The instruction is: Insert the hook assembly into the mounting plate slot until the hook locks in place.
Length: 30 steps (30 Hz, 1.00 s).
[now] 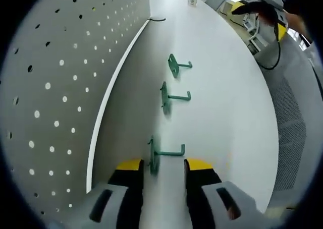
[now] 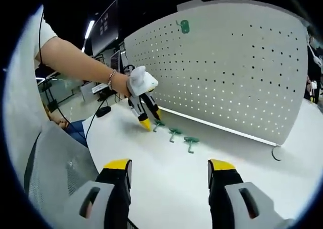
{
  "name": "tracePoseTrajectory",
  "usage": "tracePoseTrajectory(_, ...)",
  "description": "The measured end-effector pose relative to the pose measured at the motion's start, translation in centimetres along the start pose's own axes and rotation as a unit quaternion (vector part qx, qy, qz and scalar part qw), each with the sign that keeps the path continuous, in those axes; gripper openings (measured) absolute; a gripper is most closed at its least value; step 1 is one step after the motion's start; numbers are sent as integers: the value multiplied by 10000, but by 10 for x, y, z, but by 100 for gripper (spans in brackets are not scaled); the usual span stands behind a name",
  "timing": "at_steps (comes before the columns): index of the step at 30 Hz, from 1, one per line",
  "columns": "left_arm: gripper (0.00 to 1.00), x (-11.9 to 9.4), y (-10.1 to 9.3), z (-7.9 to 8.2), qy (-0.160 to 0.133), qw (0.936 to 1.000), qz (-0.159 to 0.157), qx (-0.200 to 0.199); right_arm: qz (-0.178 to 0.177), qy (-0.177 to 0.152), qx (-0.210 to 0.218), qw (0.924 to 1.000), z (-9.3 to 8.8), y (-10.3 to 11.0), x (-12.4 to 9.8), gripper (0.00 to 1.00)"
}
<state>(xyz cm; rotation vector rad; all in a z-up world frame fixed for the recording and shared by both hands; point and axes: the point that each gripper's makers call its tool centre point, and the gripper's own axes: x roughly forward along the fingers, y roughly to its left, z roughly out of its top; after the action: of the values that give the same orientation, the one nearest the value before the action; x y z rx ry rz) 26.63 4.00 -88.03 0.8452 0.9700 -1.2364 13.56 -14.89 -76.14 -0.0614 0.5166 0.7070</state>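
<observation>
Three green hooks lie in a row on the white table (image 1: 227, 113) beside the perforated mounting plate (image 1: 55, 88). The nearest hook (image 1: 159, 154) sits between the yellow-tipped jaws of my left gripper (image 1: 164, 166), which is open around it without touching. The middle hook (image 1: 169, 97) and the far hook (image 1: 174, 66) lie beyond. In the right gripper view a person's hand holds the left gripper (image 2: 151, 120) tipped down over the first hook (image 2: 158, 125). A fourth hook (image 2: 184, 25) hangs high on the plate (image 2: 237, 72). My right gripper (image 2: 170, 166) is open and empty, well back from the hooks.
A dark cable (image 2: 275, 153) curls at the plate's end. A grey mesh chair (image 2: 55, 173) stands by the table's edge. Monitors and desks are behind the person's arm (image 2: 75, 60).
</observation>
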Motion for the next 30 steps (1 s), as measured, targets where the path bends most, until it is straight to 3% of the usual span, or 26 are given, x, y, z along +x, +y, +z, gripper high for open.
tracePoseTrajectory(12, 17, 1, 8, -1, -28, 9991, 204, -368, -48, -134, 101, 9998, 5, -3, -2, 58)
tracePoseTrajectory(17, 13, 0, 9, -1, -21, 9989, 272, -388, -42, -134, 133, 9998, 4, -4, -3, 57)
tracePoseTrajectory(20, 6, -1, 10, -3, 31, 9989, 357, -296, -42, -154, 165, 9997, 5, -4, -4, 57)
tracePoseTrajectory(30, 5, -1, 10, -3, 9, 9988, 382, -312, -26, -138, 161, 9998, 4, -4, -4, 56)
